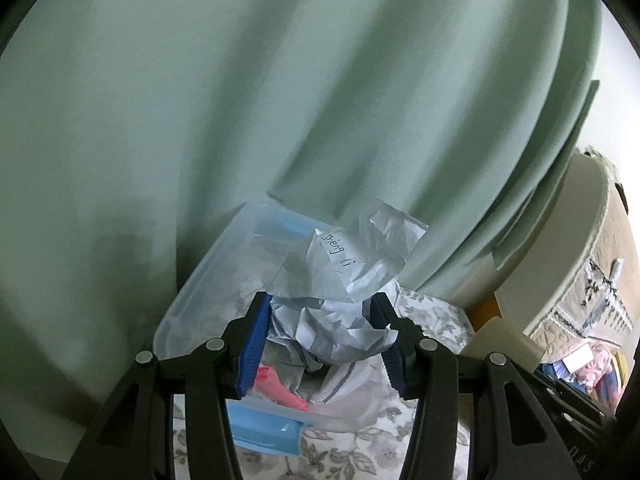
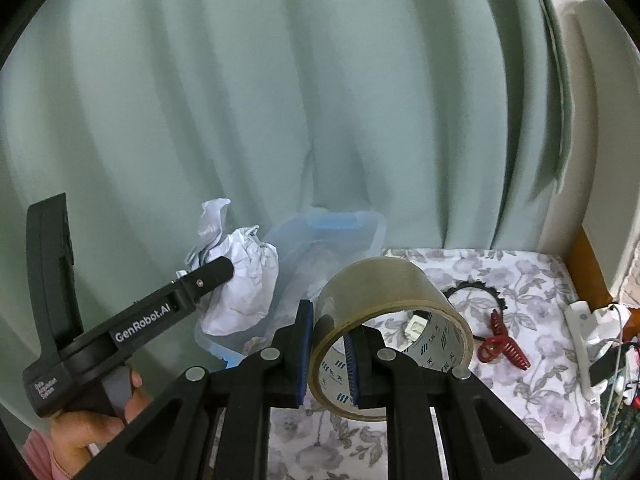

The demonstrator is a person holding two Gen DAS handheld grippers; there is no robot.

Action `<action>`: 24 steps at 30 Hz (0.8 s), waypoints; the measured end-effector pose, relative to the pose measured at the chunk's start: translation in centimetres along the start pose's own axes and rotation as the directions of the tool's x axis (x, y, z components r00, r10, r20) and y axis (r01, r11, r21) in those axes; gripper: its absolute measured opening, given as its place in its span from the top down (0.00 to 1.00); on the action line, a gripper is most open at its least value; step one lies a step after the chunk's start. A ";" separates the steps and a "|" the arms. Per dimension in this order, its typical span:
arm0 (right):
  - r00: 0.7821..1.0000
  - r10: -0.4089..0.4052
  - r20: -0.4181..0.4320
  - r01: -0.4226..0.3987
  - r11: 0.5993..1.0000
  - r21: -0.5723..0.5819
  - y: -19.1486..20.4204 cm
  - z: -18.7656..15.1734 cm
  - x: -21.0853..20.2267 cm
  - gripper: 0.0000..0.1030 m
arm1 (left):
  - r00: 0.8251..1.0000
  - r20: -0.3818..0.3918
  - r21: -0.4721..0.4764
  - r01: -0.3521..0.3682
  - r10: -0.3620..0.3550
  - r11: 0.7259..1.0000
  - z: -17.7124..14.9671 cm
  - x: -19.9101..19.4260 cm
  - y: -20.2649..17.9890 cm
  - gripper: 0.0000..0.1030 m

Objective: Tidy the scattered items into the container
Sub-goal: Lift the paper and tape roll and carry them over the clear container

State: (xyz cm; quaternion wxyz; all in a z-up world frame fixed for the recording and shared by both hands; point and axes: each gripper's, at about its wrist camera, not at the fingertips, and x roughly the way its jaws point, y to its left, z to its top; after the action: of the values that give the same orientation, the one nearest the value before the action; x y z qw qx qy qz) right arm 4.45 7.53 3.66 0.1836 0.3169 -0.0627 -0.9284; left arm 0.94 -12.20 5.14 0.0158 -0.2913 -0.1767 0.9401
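Translucent plastic forms the container (image 1: 192, 292), which stands on the floral-clothed counter (image 2: 520, 280) against the green curtain (image 1: 200, 100). The left tongs (image 1: 320, 336) are clamped on a crumpled paper wad (image 1: 340, 280), held just above the container opening. The right tongs (image 2: 326, 356) grip the wall of a tape roll (image 2: 392, 320), one finger inside the ring, lifted near the container. A pink item (image 1: 280, 390) already lies inside. Remaining on the counter: a red hair claw (image 2: 504, 346) and a black toothed band (image 2: 476, 288). Judgement: the task is partway done; two items await release, two await pickup.
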 end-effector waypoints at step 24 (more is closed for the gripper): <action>0.993 0.043 -0.106 -0.049 0.998 -0.048 2.7 0.3 7.5 0.84 | 0.997 -0.057 -0.068 -0.055 0.051 0.996 0.7 3.4 5.3 0.49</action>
State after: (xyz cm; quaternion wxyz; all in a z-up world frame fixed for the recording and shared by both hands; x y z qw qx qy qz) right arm -0.41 2.14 0.30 0.2159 0.3590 -0.0370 -0.9073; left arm -1.85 -16.94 1.98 -0.0142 -0.3221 -0.2009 0.9250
